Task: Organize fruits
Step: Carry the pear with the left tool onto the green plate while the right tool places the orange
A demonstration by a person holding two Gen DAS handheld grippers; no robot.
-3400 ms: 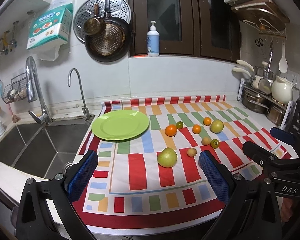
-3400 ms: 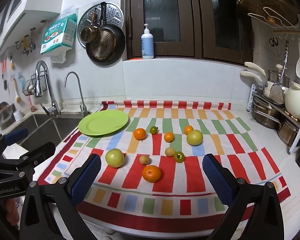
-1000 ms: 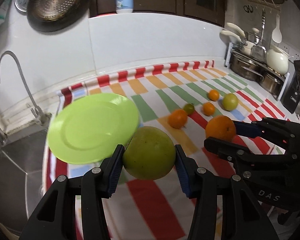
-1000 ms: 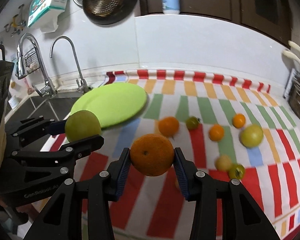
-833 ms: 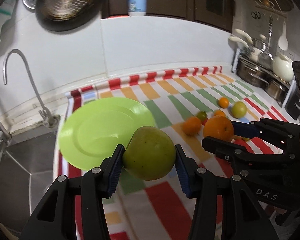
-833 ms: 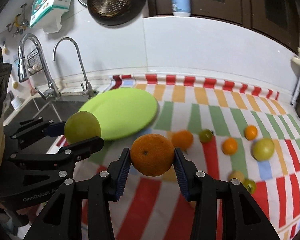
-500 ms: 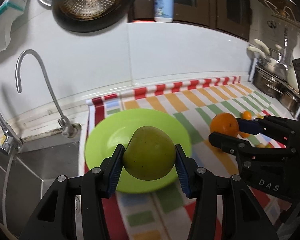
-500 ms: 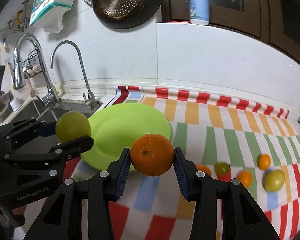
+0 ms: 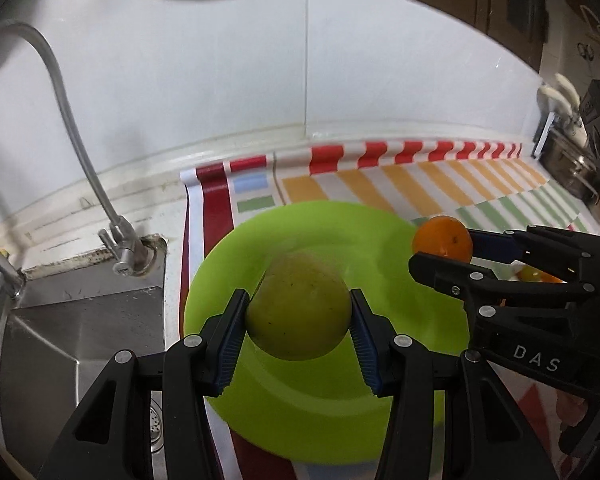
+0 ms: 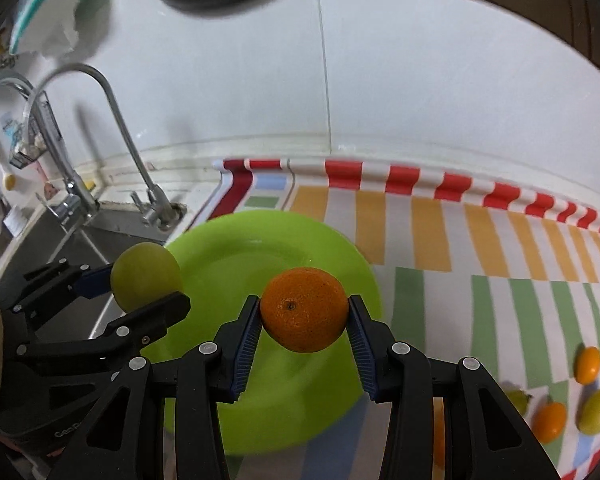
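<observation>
We have the left hand-held gripper [image 9: 298, 326] pinching a green apple [image 9: 298, 306] above the middle of the green plate [image 9: 400, 240], which sits at the sink-side end of the worktop. The right hand-held gripper [image 10: 303, 330] pinches an orange [image 10: 303, 310] over the plate's right part. We should lower each fruit until it touches the plate, apart from the other, then spread the pads slowly so neither rolls. The apple's narrower end seems to tip back-left; the orange, nearly round, shows its navel towards us.

A striped cloth [image 10: 428, 236] covers the counter, bearing a green plate [image 10: 236, 248] and small fruits [image 10: 588, 364].
</observation>
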